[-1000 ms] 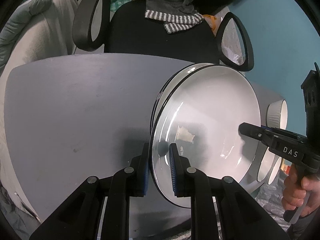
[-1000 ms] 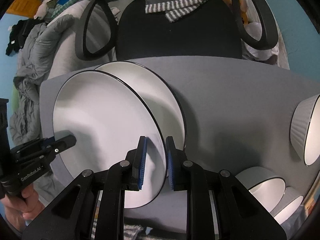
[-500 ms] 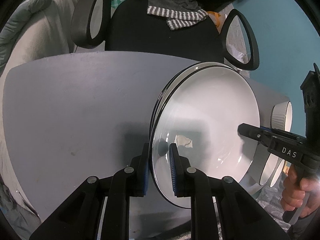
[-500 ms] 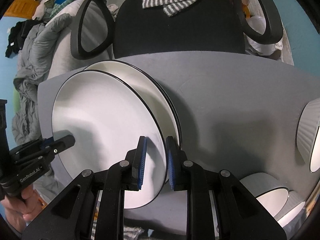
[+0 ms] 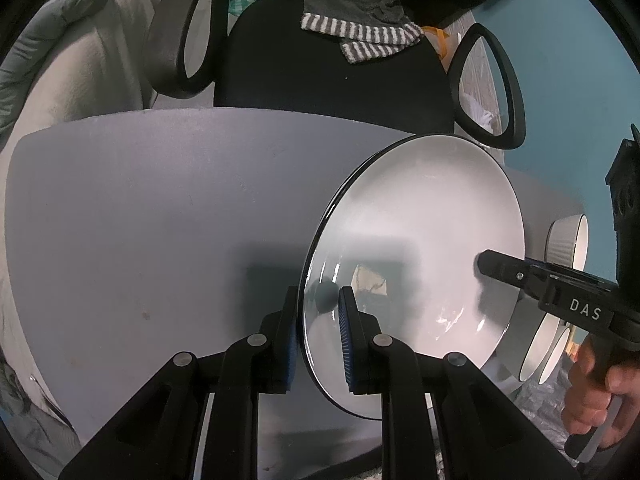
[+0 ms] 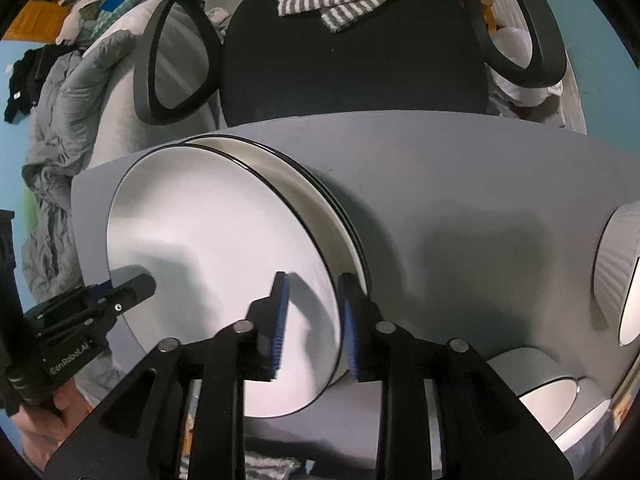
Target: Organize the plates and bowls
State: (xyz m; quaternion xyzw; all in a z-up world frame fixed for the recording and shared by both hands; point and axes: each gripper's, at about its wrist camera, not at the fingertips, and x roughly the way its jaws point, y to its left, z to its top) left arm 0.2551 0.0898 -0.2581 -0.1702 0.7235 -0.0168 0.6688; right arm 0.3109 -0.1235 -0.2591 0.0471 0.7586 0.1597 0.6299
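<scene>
Grey tabletop (image 5: 152, 216), bare at left: left gripper (image 5: 319, 332) clamps the plate (image 5: 416, 248) rim; right gripper (image 6: 312, 324), marked "DAS", fingers apart astride it.

A black office chair (image 5: 328, 68) with a striped cloth (image 5: 372, 38) draped on it stands behind the grey table (image 5: 160, 208).

Black left gripper (image 5: 319, 334), blue ribbed pads, silver screws, right gripper (image 6: 312, 320) alike

Right tool (image 6: 310, 312) with blue pads spread wide astride the rim of a tilted white plate (image 6: 208, 264), plate leaning on stacked plates (image 6: 320, 204), left tool (image 6: 100, 304) touching its far edge, ribbed bowls (image 6: 616, 276) right, grey table (image 6: 460, 184)
</scene>
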